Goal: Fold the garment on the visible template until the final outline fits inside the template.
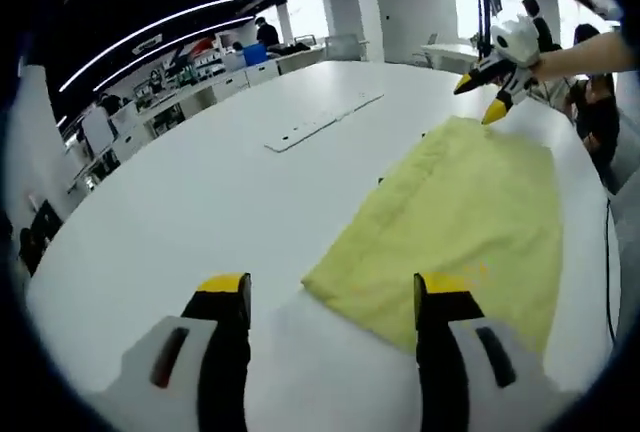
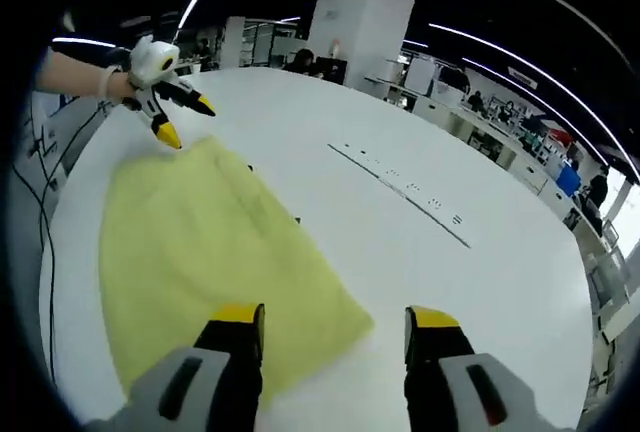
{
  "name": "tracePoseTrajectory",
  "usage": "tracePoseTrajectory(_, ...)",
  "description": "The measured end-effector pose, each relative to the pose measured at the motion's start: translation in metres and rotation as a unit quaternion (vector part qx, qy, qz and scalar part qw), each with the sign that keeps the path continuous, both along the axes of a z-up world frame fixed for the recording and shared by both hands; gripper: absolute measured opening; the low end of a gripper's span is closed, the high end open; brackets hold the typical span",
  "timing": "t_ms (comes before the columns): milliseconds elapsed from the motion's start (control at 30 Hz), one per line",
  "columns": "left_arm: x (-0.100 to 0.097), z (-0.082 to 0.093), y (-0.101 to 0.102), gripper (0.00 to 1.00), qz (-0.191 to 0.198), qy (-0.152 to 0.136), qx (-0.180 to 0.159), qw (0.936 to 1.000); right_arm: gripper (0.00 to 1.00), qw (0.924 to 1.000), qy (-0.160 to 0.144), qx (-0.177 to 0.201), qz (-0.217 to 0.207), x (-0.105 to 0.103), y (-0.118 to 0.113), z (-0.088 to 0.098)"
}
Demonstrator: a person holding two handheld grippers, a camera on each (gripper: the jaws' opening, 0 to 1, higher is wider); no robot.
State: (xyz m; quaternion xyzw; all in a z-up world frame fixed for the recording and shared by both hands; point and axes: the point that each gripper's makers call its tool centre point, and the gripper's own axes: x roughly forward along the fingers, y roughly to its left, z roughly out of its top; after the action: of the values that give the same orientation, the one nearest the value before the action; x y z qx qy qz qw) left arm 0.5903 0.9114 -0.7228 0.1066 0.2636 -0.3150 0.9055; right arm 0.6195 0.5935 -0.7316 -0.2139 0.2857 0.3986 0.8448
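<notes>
A yellow garment lies flat on the white worktop. Left gripper and right gripper, jaws spread, hover at opposite ends. A long white strip lies beside it.

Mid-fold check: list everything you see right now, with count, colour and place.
garment: 1, pale yellow, flat on the table between the two grippers
table: 1, white, large, under everything
strip: 1, white, flat, with small dark marks, on the table beyond the garment
cable: 1, dark, along the table edge by the garment
people: several, background, at the table edge and at far desks
left gripper: 1, white with yellow tips, jaws open, at one end of the garment
right gripper: 1, white with yellow tips, jaws open, at the opposite end
hand: 1, holding the left gripper
</notes>
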Motion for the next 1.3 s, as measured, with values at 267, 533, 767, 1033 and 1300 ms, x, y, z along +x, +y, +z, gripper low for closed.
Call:
tracePoseTrajectory(267,-0.017,0.029,-0.011,0.99,0.014,-0.009,-0.127,0.9917,0.91,0.9993,0.008,0.032,0.019,-0.023,0.008,0.005)
tracePoseTrajectory(533,-0.033,0.035,-0.008,0.99,0.013,-0.003,-0.135,0.9907,0.92,0.9988,0.014,0.046,0.011,-0.033,0.008,0.010)
tracePoseTrajectory(767,-0.043,0.037,-0.006,0.96,0.016,0.001,-0.143,0.9896,0.88,0.9985,0.010,0.054,0.000,-0.036,-0.001,0.021)
tracePoseTrajectory(1033,-0.069,0.036,-0.009,0.85,-0.003,0.020,-0.159,0.9870,0.82,0.9970,0.018,0.073,-0.015,-0.063,-0.018,0.027)
tracePoseTrajectory(1300,-0.093,0.027,-0.001,0.80,-0.011,0.039,-0.152,0.9876,0.81,0.9968,0.037,0.069,-0.013,-0.099,-0.029,0.021)
